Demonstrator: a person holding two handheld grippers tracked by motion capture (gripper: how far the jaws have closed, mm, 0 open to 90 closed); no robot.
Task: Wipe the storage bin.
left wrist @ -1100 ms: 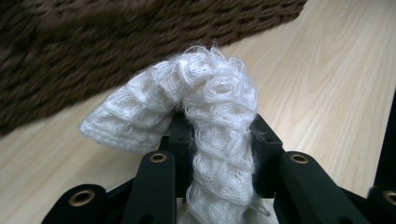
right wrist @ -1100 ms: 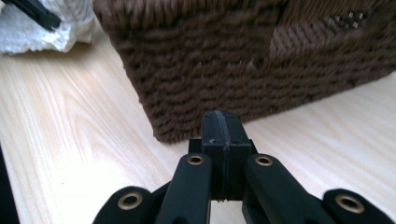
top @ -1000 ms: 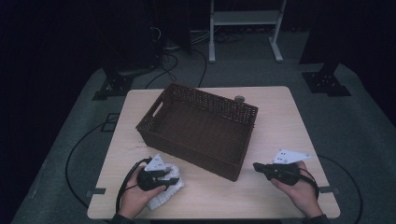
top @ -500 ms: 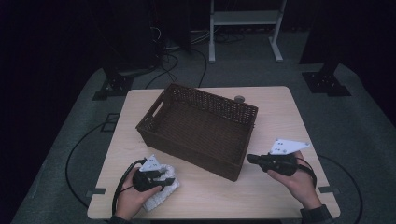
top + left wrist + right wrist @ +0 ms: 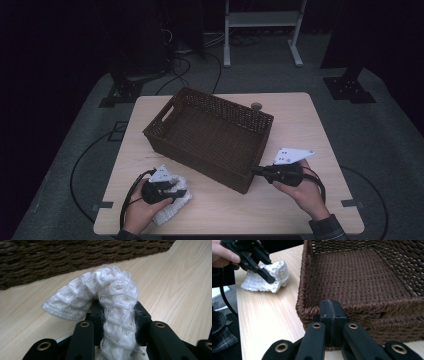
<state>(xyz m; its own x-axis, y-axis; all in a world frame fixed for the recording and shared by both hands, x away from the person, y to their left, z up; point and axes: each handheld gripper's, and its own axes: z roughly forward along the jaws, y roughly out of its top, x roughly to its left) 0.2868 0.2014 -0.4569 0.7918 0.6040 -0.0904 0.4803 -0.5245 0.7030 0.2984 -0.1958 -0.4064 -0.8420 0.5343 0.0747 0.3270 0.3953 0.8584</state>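
Wicker basket (image 5: 212, 137), dark brown and empty, sits at the centre of the high view on the pale wood counter (image 5: 310, 115), turned at a slant.

Your left hand-held gripper (image 5: 172, 191) lies in the lower left of that view, over a white knitted cloth (image 5: 172, 207) on the counter just in front of the basket's near wall. In the left gripper view its jaws are clamped on a bunched fold of the cloth (image 5: 112, 305), which rises between them and droops over to the left of the frame; the basket's woven side runs across the top. In the right gripper view, upper left, you can see the same gripper (image 5: 265, 275) with its tips pressed into the cloth (image 5: 265, 277) and your left hand (image 5: 223, 255) behind it.

Your right hand-held gripper (image 5: 256, 171) sits at the lower right of the high view, its tips touching the basket's near right corner. In the right gripper view its jaws (image 5: 332, 315) are pressed flat together with nothing between them, right against the basket's outer wall (image 5: 362, 307) just below the rim. Your right hand (image 5: 302, 190) grips it from behind, with the grey plate (image 5: 292, 155) on top.
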